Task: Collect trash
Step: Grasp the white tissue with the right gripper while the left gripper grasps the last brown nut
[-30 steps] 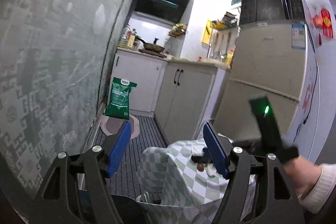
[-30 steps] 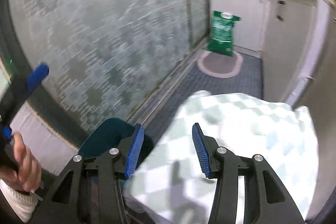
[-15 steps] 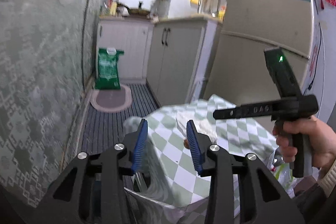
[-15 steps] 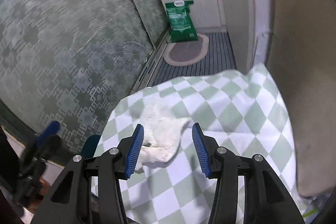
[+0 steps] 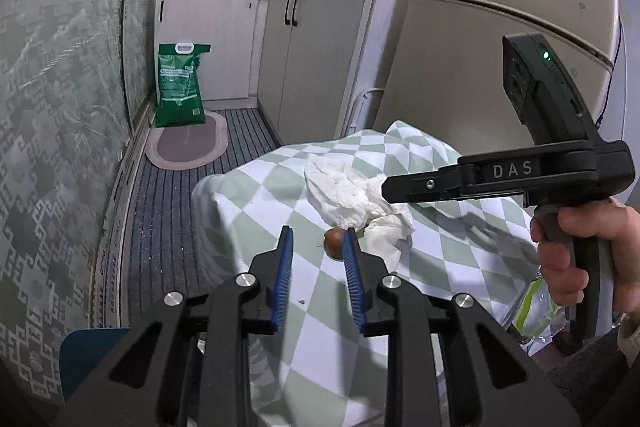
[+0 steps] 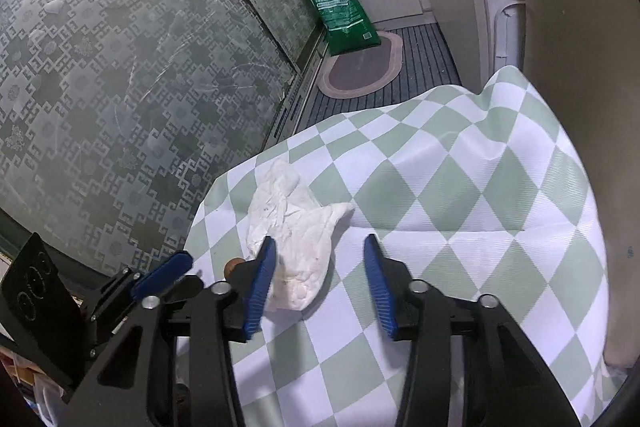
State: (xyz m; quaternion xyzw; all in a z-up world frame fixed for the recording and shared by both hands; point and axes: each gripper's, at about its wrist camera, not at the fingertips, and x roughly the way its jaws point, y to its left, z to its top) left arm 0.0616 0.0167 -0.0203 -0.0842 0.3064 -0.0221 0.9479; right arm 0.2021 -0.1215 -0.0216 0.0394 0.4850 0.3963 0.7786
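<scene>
A crumpled white tissue (image 5: 352, 195) lies on the green-and-white checked tablecloth (image 5: 280, 187); it also shows in the right wrist view (image 6: 296, 227). A small brown nut-like scrap (image 5: 334, 243) sits beside it and shows partly in the right wrist view (image 6: 234, 265). My left gripper (image 5: 316, 247) is open and empty, its tips just short of the scrap. My right gripper (image 6: 320, 259) is open and empty, hovering over the tissue's near end. The right gripper's body (image 5: 520, 175) is seen from the side above the table.
A patterned glass wall (image 6: 120, 67) runs along the left. A green bag (image 5: 178, 85) and an oval mat (image 5: 186, 147) are on the striped floor. Cabinets (image 5: 320, 47) and a fridge (image 5: 500, 7) stand behind the table. A blue seat edge (image 5: 88, 351) is at lower left.
Both grippers have moved down and closer over the table. The left jaws have narrowed. The tissue and scrap now lie just ahead of the fingertips.
</scene>
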